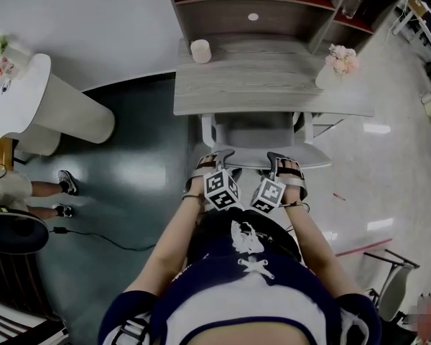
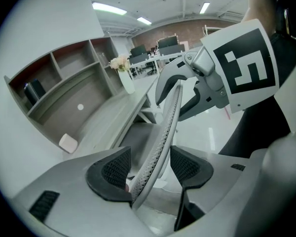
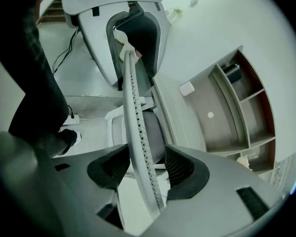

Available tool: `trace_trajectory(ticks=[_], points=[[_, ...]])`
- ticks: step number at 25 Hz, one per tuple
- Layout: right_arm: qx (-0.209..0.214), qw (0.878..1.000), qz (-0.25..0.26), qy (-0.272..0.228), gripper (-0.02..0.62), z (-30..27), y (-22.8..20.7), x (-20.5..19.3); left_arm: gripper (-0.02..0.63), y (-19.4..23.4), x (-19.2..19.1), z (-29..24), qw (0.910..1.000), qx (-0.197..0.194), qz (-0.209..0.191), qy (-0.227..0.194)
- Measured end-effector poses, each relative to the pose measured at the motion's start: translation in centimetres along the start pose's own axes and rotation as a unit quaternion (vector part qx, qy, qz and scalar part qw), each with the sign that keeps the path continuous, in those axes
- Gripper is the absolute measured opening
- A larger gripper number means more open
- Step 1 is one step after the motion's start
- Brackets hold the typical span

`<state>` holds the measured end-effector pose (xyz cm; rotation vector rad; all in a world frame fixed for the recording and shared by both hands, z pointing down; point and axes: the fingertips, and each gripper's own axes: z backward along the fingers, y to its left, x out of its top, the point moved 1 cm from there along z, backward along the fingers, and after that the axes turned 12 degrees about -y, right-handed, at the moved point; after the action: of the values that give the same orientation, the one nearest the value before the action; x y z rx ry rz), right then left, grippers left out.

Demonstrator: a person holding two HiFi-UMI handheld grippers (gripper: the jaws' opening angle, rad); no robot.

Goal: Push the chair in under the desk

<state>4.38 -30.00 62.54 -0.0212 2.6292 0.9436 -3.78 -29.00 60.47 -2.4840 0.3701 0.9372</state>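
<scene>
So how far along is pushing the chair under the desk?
Mostly done: the chair sits largely under the desk. In hand: the left gripper and right gripper straddle its backrest, jaws apart, not clamping. Left: perhaps a final nudge, then withdrawing.

Shows matt, pale grey wood grain across the desk [image 1: 273, 85]. Reads as matt, off-white perforated plastic along the backrest edge of the chair [image 2: 165, 127]. Gleams glossy and mirror-like on the pale floor [image 1: 395, 164]. Looks like smooth, matt grey plastic on the shell of the left gripper [image 2: 148, 169], with ribbed, black, rubbery-looking pads [image 2: 113, 169].
</scene>
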Motion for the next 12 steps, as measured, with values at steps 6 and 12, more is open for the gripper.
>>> trace_trajectory(ticks=[6, 12], points=[[-0.025, 0.998, -0.036, -0.046, 0.196, 3.6, -0.6, 0.5, 0.245, 0.6, 1.3, 2.1, 0.9976, 0.031, 0.042, -0.045], [-0.066, 0.984, -0.140, -0.092, 0.187, 6.6, -2.5, 1.1, 0.219, 2.9, 3.6, 5.5, 0.9715, 0.102, 0.163, -0.138]])
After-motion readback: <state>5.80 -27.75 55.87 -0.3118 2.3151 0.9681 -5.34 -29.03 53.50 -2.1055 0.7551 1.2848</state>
